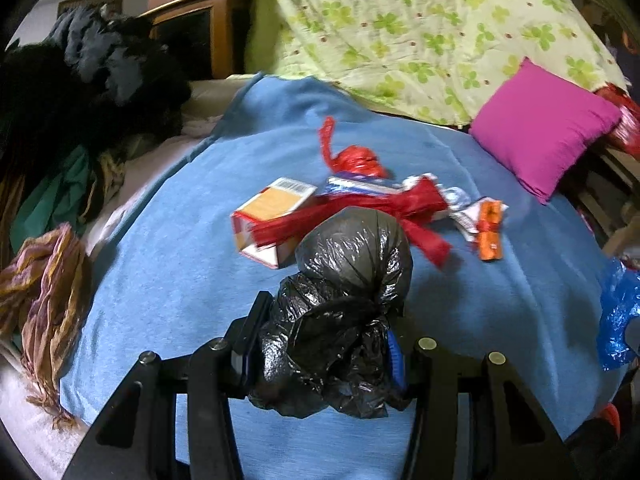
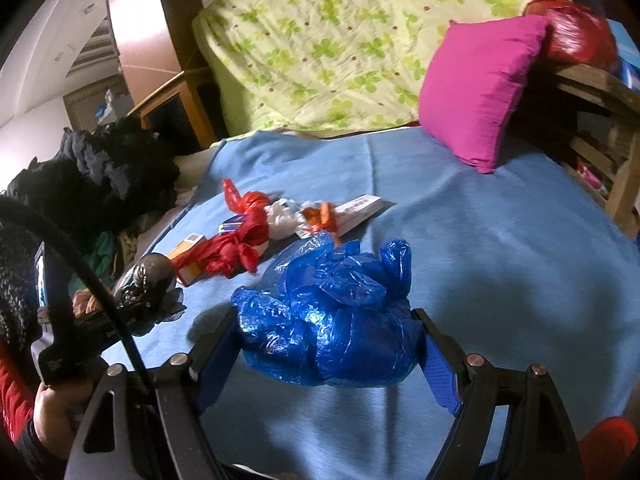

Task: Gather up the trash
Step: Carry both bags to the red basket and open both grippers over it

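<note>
The left gripper (image 1: 324,356) is clamped on a crumpled black plastic bag (image 1: 344,304), its jaws partly closed with the bag bunched between the pads. The bag's knotted, rounded end bulges forward and up past the fingertips, so its long axis runs along the fingers toward the bed. The gripper tilts downward over a blue blanket (image 1: 168,280). In the right wrist view the same gripper appears at the left edge, carried by a hand (image 2: 52,412) in a red sleeve; a black cable crosses in front of it and hides part of the body.

The right gripper (image 2: 328,344) holds a wadded blue plastic bag (image 2: 332,312), jaws spread wide around it, each blue pad pressing a side. The wad lies crosswise between the fingers, loose folds rising forward. It also angles down at the blanket.

Ahead of both, a small heap of trash lies on the blanket: a red-and-yellow carton (image 1: 268,220) with a barcode, lying flat with its long axis toward the upper right, a twisted red plastic bag (image 1: 360,208) draped over it, an orange wrapper (image 1: 490,232), and white crumpled pieces too blurred to identify. A magenta pillow (image 1: 544,128) leans against a green clover-print quilt (image 1: 420,32). Dark clothes (image 1: 80,80) pile at the left; their shapes are lost in shadow.
</note>
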A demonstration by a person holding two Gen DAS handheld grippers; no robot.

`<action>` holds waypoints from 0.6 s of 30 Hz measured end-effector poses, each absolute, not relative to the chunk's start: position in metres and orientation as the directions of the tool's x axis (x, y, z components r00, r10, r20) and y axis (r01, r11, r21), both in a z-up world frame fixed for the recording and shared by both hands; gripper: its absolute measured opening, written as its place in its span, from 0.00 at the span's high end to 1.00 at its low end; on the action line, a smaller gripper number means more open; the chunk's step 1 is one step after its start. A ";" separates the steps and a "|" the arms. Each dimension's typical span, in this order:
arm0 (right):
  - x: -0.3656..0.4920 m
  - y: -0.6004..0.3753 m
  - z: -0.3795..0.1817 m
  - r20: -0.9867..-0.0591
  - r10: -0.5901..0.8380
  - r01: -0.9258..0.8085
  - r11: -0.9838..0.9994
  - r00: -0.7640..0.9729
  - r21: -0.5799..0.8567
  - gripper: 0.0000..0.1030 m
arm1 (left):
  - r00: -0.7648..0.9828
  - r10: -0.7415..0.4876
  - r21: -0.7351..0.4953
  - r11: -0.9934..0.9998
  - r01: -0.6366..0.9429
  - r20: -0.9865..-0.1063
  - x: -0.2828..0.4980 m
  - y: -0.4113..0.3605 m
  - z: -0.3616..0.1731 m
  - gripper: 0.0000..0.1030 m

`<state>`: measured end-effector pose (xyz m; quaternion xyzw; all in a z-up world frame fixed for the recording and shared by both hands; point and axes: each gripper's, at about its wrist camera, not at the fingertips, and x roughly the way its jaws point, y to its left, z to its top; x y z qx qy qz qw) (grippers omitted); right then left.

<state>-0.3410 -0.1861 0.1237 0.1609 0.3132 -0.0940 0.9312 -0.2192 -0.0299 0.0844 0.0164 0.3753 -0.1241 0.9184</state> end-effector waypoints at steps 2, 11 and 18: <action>-0.349 -0.193 0.126 -0.609 -0.088 0.293 0.924 0.789 0.246 0.19 | 0.688 -0.228 -0.057 0.963 0.262 -0.688 -0.223 -0.039 0.089 0.50; -0.419 -0.245 0.139 -0.580 -0.221 0.429 0.868 0.784 0.249 0.19 | 0.660 -0.347 -0.058 0.907 0.418 -0.666 -0.251 -0.106 0.114 0.50; -0.495 -0.295 0.133 -0.582 -0.351 0.571 0.782 0.734 0.249 0.19 | 0.595 -0.467 -0.049 0.811 0.583 -0.654 -0.291 -0.174 0.128 0.50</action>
